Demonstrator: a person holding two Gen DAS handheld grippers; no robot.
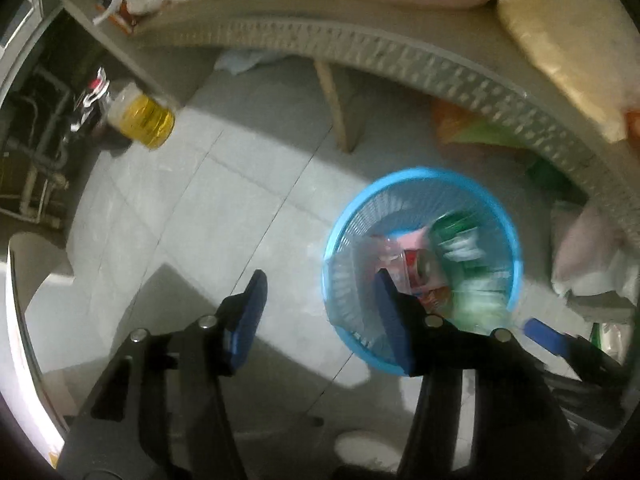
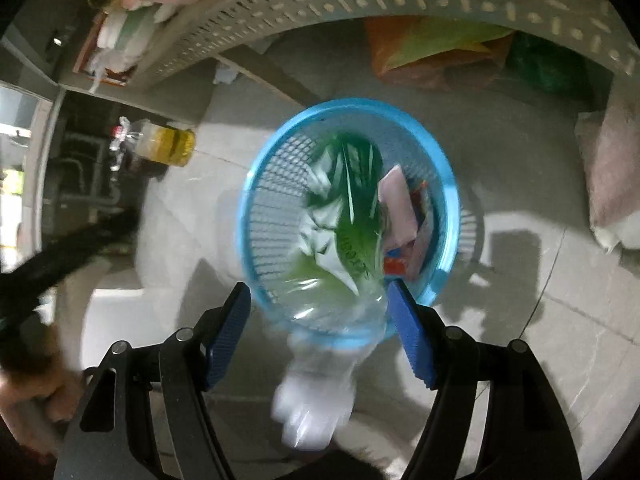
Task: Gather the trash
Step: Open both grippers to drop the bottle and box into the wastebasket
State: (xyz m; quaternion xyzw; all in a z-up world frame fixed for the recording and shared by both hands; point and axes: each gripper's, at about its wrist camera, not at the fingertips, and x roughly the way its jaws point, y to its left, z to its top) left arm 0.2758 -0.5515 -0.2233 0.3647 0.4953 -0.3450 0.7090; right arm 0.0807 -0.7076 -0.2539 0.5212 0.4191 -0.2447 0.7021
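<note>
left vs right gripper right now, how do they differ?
The left gripper hangs over bare floor beside the basket; the right gripper sits over the basket's near rim. Nothing lies between the left's fingers; a blurred clear bag lies between the right's, apparently untouched. Both are open, with blue pads.

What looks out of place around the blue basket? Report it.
A clear plastic bottle hangs blurred between the open right gripper fingers, over the near rim of the blue basket, apparently gripped by nothing. On the floor nearby, a bottle of yellow liquid lies on its side. The left gripper is open and empty.
</note>
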